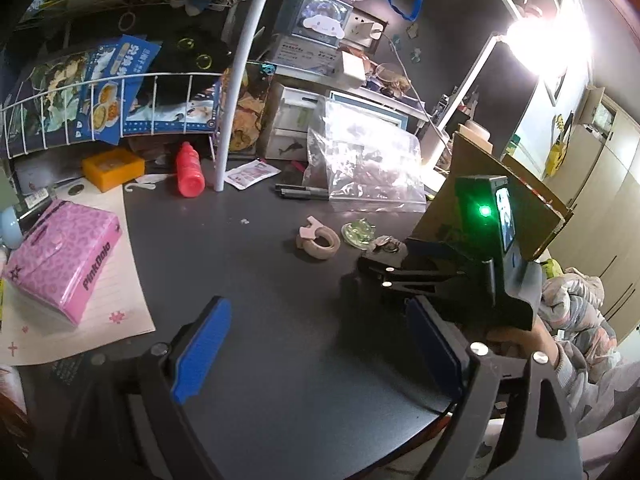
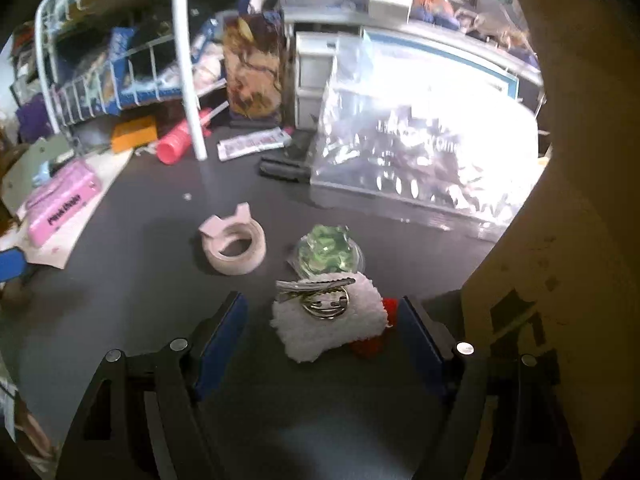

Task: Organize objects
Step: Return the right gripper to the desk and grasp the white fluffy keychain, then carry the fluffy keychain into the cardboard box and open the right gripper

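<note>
Fluffy and white, a small hair clip [image 2: 326,322] is lying on the dark desk [image 2: 140,280] right between the two blue fingers of the right claw [image 2: 322,334]. Its silver metal clip and a round ring are facing up, and a bit of red yarn is showing at its right side. The right claw is standing wide apart, with a finger on each side of the hair clip, and neither finger seems to be touching it yet.

Just behind the hair clip, a green glassy thing [image 2: 328,254] is sitting on the desk. To its left, a pale pink tape roll [image 2: 234,246] is lying a little apart. A big cardboard box [image 2: 560,240] is standing close on the right. It may be the place where the small things are going, but that is only a guess.

The left claw [image 1: 316,356] is also standing wide apart and is holding nothing. It is hovering over a bare part of the desk, well apart from a pink box [image 1: 64,256] on the left.

The tidying looks like it is just getting going. The hair clip, the green thing and the tape roll are all lying loose on the desk. The hair clip looks like the next thing to be picked up.
</note>
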`<state>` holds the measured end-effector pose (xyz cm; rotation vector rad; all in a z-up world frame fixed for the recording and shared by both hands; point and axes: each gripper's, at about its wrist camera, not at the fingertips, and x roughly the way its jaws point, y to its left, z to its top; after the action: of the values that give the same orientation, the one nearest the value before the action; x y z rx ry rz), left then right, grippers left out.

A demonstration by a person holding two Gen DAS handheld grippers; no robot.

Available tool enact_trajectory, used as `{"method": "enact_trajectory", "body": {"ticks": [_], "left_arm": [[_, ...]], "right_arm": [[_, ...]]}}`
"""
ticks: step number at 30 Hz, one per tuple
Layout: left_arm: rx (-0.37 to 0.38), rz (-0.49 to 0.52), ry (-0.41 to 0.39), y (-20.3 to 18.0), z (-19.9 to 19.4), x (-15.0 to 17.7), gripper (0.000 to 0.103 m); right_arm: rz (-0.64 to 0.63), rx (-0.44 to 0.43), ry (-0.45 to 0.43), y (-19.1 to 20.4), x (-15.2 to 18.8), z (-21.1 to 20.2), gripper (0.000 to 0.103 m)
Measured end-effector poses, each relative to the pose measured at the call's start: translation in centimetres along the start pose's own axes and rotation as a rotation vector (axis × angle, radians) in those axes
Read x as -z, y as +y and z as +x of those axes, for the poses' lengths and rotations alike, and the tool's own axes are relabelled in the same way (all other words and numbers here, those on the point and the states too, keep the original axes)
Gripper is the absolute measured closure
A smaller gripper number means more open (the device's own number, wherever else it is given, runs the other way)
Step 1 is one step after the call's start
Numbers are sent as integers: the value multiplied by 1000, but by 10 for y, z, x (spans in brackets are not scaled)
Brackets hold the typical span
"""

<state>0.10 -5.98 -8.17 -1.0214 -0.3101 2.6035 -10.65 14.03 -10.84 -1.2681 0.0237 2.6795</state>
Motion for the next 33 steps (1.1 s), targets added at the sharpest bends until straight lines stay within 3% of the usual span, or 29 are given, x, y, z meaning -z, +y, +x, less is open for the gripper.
{"method": "enact_trajectory", "body": {"ticks": [6, 8, 10, 16, 22, 29, 33], "left_arm": [[-8, -14, 8, 5, 2, -1, 15], [-4, -13, 9, 5, 3, -1, 15], [4, -8, 11, 3, 6, -2, 15], [41, -4, 22, -7, 12, -3, 15], [83, -28, 35, -11, 16, -5, 15], [161, -20, 13, -21, 6, -24, 16], [159, 5, -10, -32, -1, -38, 33]], "right_arm": [[29, -31, 13, -4, 1, 1, 29], [24, -30, 15, -3, 2, 0, 33], [24, -43, 6, -4, 3, -2, 47], [-2, -112, -22, -3, 8, -10, 54], [-143, -234, -83, 21, 12, -37, 54], [-394, -352, -197, 59, 5, -89, 54], [-483, -379, -260, 67, 1, -117, 54]]}}
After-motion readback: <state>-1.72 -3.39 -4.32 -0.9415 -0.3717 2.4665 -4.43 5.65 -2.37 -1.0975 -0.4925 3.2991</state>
